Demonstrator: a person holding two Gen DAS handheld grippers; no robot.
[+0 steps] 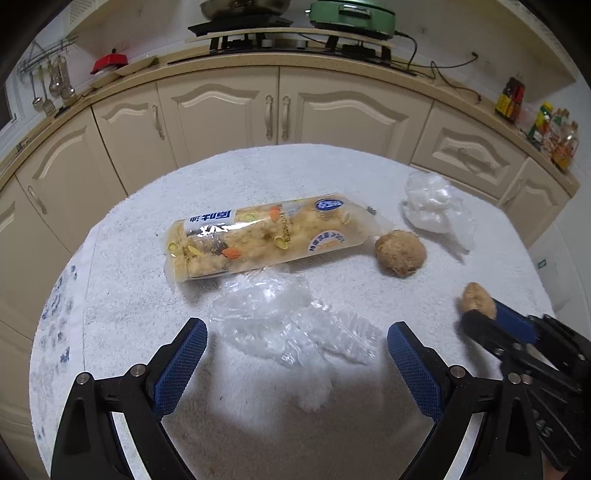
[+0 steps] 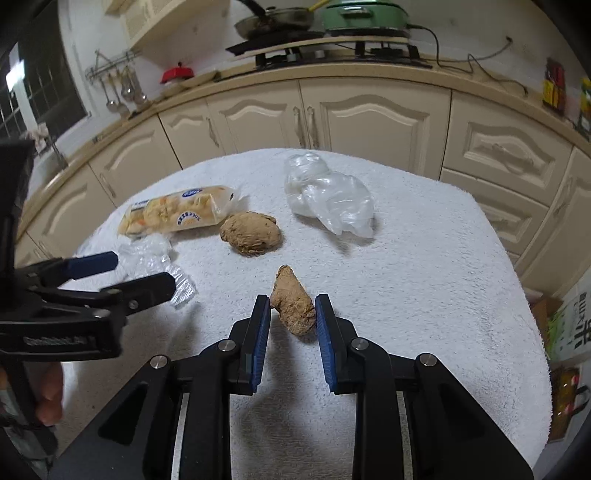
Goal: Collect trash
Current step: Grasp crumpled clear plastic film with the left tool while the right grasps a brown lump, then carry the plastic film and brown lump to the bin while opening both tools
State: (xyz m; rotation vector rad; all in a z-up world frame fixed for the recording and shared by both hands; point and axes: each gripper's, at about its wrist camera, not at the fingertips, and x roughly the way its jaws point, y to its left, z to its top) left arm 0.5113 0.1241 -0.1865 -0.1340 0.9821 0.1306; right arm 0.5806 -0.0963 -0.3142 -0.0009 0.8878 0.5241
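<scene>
Trash is lying scattered across the white towel-covered bench (image 1: pixel 258 166): a printed snack wrapper (image 1: pixel 266 236) is sitting at the centre of the left wrist view, a crumpled clear film (image 1: pixel 280 317) is spreading just below it, a round brown lump (image 1: pixel 400 253) is resting at the wrapper's right end, and a bunched clear plastic bag (image 1: pixel 432 206) is lying to the upper right. In the lower middle of the right wrist view, the right tongs (image 2: pixel 291 314) are closing on a small elongated brown piece (image 2: pixel 293 302), their blue pads pressing against its two sides. The same piece is showing at the right edge of the left wrist view, poking out from between those pads. The left tongs (image 1: pixel 295 350) are standing wide apart low in their own view, with the clear film lying between the two blue-padded fingers (image 1: pixel 181 365) and nothing being gripped; whether the fingertips are touching the film cannot be told. A hand (image 2: pixel 50 398) is holding the left tool at the lower left of the right wrist view. Cream cabinets (image 1: pixel 280 107) and a green pot (image 1: pixel 351 13) are filling the background.
</scene>
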